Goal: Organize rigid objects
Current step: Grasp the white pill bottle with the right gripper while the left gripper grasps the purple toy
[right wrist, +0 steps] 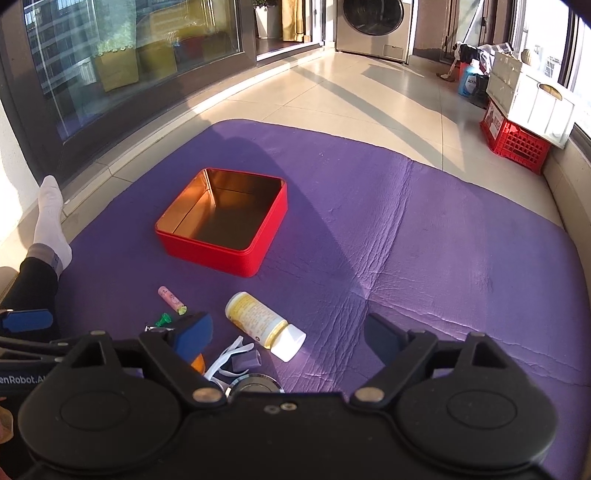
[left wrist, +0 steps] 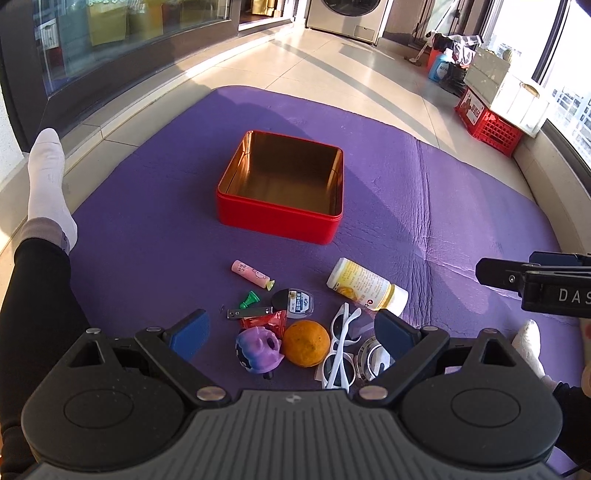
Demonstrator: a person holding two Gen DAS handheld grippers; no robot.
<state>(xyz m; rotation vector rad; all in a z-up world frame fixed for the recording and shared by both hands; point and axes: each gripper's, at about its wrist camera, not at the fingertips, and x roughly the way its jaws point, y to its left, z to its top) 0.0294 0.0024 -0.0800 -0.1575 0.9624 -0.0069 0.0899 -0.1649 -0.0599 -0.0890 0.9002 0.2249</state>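
Note:
An open red tin box [left wrist: 236, 192] [right wrist: 177, 242] with a gold inside sits on the purple mat [left wrist: 443, 206] [right wrist: 424, 229]. In front of it lies a pile: a white and yellow pill bottle [left wrist: 364, 284] [right wrist: 258, 321], a pink tube [left wrist: 251, 274] [right wrist: 170, 298], a green pawn [left wrist: 248, 298], a key fob [left wrist: 293, 302], an orange [left wrist: 306, 342], a purple toy [left wrist: 258, 349] and white sunglasses [left wrist: 341, 343] [right wrist: 227, 360]. My left gripper [left wrist: 291, 332] hangs open over the orange and toy. My right gripper [right wrist: 288, 338] is open above the bottle and sunglasses, touching nothing.
A person's legs in black trousers and white socks [left wrist: 48, 184] [right wrist: 50, 218] rest at the mat's left edge; another socked foot [left wrist: 530, 345] is at the right. A red crate [left wrist: 491, 125] [right wrist: 517, 142] with white boxes stands far right. A washing machine [right wrist: 375, 26] is at the back.

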